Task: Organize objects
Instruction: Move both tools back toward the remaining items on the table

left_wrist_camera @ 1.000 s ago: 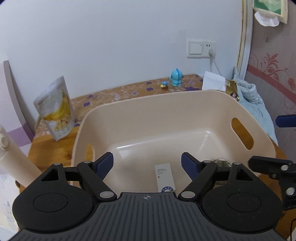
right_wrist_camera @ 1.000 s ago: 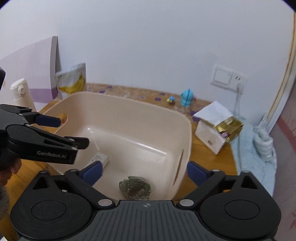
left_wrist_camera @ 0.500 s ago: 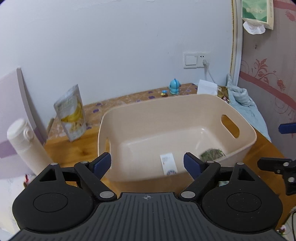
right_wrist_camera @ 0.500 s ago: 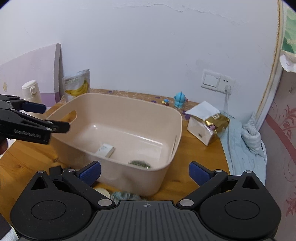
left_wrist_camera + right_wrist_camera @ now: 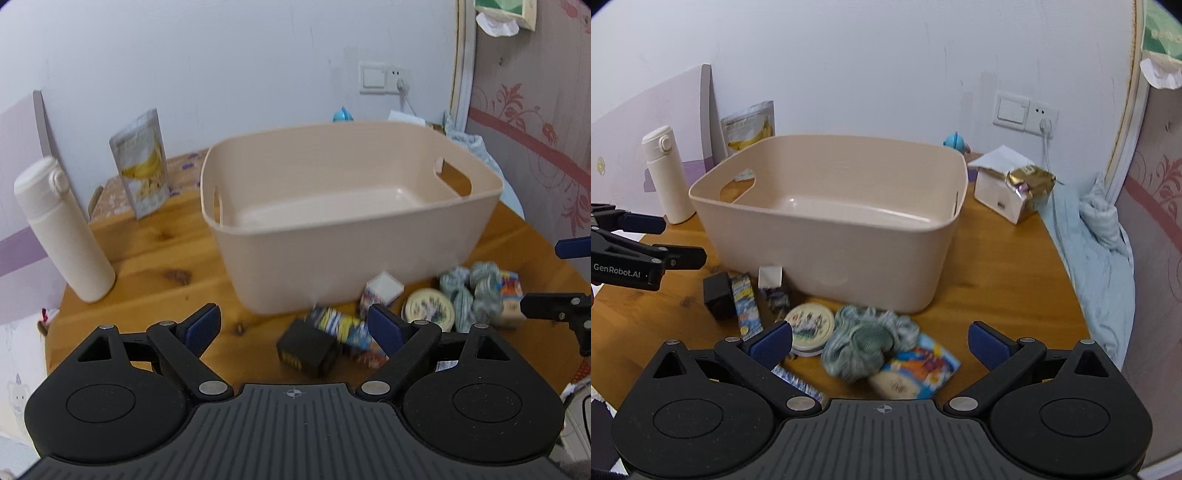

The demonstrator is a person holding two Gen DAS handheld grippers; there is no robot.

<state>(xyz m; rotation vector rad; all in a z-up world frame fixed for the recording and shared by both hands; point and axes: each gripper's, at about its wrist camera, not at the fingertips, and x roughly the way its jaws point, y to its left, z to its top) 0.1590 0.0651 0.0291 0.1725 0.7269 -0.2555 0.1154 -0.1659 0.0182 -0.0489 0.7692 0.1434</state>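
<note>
Grippers spread above a scatter of small things

Left hand-held gripper (image 5: 293, 328) hangs released, its blue-padded fingers (image 5: 201, 326) wide apart and holding nothing. Just ahead of it and slightly right, on the round wooden bench (image 5: 155, 258), a small black box (image 5: 308, 347) lies touching a colourful printed packet (image 5: 345, 332). Beyond those, a little white-topped carton (image 5: 382, 293) sits close against the front wall of the beige plastic tub with cut-out handles (image 5: 347, 236). Farther right lie a round cream tin with a pictured lid (image 5: 428, 314) and a bundle of grey-green cloth (image 5: 469, 291). Off to the left of this hand-held gripper stands a tall white flask (image 5: 62, 229), and behind it a banana-chip pouch (image 5: 142, 166) stands upright.

Right hand-held gripper (image 5: 881, 341) is likewise released, its blue pads (image 5: 991, 341) well apart with nothing between them. Directly ahead of it rests the grey-green cloth bundle (image 5: 866, 345), overlapping a bright orange-and-blue flat packet (image 5: 923, 363). The round tin (image 5: 809, 325) is just beside the left pad. Farther left lie the printed packet (image 5: 746, 302) and the black box (image 5: 718, 295), with the other hand-held gripper (image 5: 646, 245) above them. The tub (image 5: 831, 229) stands beyond the scatter; its floor is hidden behind the near wall. To the right and farther off, a white box with a gold foil bag (image 5: 1015, 188) sits near a pale blue towel (image 5: 1097, 240) at the bench edge.
</note>
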